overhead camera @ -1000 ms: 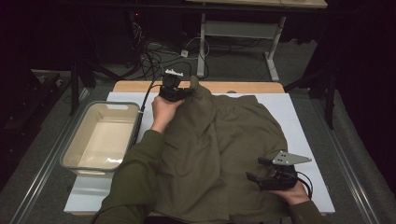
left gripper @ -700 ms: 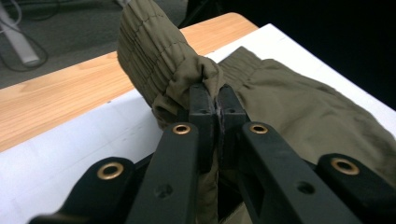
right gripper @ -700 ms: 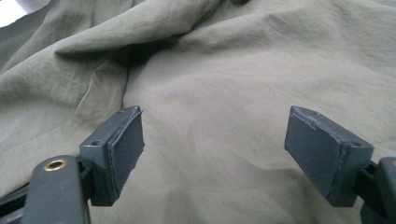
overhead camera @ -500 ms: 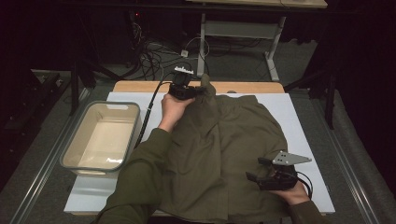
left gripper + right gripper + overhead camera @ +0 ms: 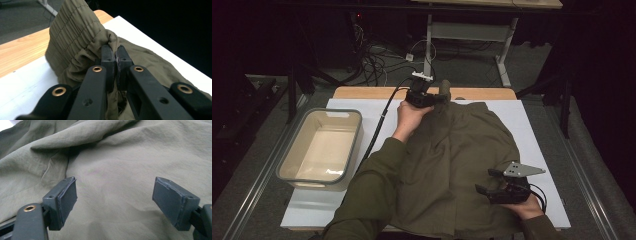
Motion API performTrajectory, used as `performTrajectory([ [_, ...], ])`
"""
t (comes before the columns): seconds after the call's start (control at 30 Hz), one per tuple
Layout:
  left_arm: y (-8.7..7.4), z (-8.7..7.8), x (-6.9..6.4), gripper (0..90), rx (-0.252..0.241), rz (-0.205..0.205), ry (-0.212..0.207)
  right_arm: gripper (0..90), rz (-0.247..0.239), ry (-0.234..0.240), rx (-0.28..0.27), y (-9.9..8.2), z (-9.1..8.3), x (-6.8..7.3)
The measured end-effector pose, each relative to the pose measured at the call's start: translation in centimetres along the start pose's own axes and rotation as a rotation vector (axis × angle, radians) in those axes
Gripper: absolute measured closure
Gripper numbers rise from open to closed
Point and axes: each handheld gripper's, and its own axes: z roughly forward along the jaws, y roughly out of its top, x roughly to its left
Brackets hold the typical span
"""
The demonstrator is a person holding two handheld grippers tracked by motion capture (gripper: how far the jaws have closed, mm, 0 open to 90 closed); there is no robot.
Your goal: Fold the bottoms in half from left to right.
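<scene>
An olive-green garment (image 5: 457, 160) lies spread over the white mat (image 5: 542, 130) on the table. At the far edge of the mat my left gripper (image 5: 439, 96) is shut on the garment's elastic ribbed band (image 5: 75, 40), and a fold of that band stands up from the pinch. The black pads (image 5: 109, 60) press together with cloth between them. Near the front right, my right gripper (image 5: 484, 182) hovers open over the garment (image 5: 112, 170), its grey pads (image 5: 66, 200) wide apart with nothing between them.
A pale plastic tub (image 5: 292, 160) stands empty on the left part of the table. The wooden table edge (image 5: 482, 93) runs along the back, with cables and a metal frame on the floor beyond. The person's green sleeve (image 5: 372, 195) crosses the front left of the garment.
My left gripper has moved to the right along the far edge, dragging the gripped band with it. The right gripper has stayed where it was.
</scene>
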Motion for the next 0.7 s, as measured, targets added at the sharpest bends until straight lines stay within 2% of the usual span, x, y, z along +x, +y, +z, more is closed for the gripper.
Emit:
performTrajectory([
  [0.27, 0.2, 2.0, -1.2, 85.5, 0.014, -0.003, -0.044, 20.7, -0.002, 0.003, -0.001, 0.0, 0.0, 0.0],
  [0.7, -0.1, 6.8, -3.5, 85.3, 0.069, 0.008, -0.102, 20.7, -0.002, 0.006, -0.003, 0.0, 0.0, 0.0],
])
